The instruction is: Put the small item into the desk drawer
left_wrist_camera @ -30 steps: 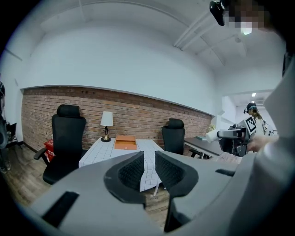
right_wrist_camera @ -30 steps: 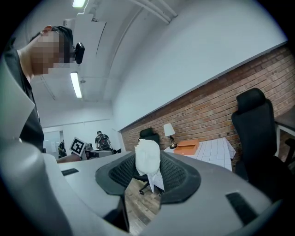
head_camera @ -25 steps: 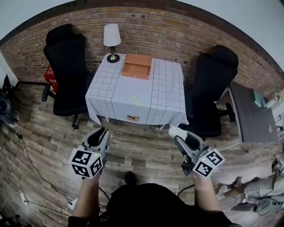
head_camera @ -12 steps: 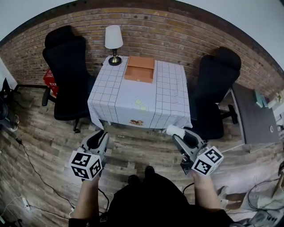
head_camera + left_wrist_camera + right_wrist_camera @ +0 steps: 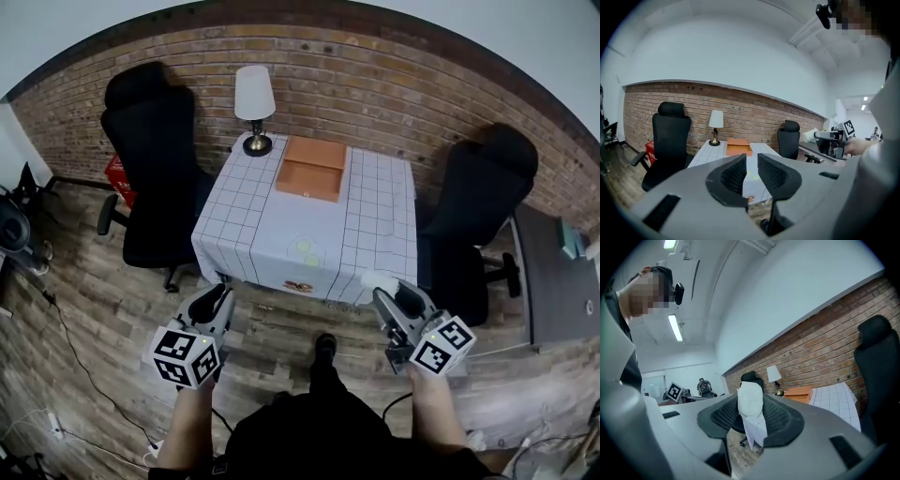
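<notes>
Right gripper clamped on white item; left gripper parted, empty. Orange drawer at 12 o'clock on worktop: carry level, grip firm, approach square.

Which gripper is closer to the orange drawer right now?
Right. The right gripper is at the table's near right corner, below the drawer; the left gripper hangs farther back off the left corner.
</notes>
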Motion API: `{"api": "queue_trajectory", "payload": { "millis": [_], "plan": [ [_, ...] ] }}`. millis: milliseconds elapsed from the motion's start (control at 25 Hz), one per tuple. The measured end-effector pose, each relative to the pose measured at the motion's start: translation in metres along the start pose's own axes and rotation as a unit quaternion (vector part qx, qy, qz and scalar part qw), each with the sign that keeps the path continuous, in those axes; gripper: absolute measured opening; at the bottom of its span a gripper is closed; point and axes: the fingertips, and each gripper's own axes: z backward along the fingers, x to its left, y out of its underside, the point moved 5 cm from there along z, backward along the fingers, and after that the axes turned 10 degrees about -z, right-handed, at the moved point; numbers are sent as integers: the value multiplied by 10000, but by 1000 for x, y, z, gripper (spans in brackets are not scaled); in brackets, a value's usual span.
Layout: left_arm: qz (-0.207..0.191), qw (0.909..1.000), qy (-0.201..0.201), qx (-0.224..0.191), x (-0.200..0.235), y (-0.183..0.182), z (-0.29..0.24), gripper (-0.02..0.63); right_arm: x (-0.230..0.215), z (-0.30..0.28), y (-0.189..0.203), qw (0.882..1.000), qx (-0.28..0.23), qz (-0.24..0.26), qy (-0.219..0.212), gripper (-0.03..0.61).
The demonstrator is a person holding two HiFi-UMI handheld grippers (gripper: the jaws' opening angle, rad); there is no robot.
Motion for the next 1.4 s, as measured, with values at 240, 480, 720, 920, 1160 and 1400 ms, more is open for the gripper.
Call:
{"api": "queue_trajectory", "payload": {
  "millis": [240, 480, 720, 920, 1160, 1400],
  "plan": [
    [-141, 9998, -75, 88, 18, -32, -88, 78, -78, -42, -30, 9999, -2, -153, -56, 155],
    [-212, 9994, -64, 249, 28, -60, -170, 78, -149, -82, -63, 9995, 2, -311, -107, 155],
    [-238, 9991, -58, 340, 31, -80, -235, 78, -202, -110, -89, 9990, 86, -388, -191, 155],
    [-294, 9991, -125, 271, 30, -98, -261, 78, -230, -122, -108, 9990, 197, -324, -218, 155],
    [-186, 9993, -140, 308, 45, -90, -273, 78, -234, -143, -115, 9990, 269, -242, -254, 155],
    [-337, 9987, 112, 352, 81, -92, -289, 78, -224, -173, -113, 9986, 501, -158, -36, 155]
  ]
}}
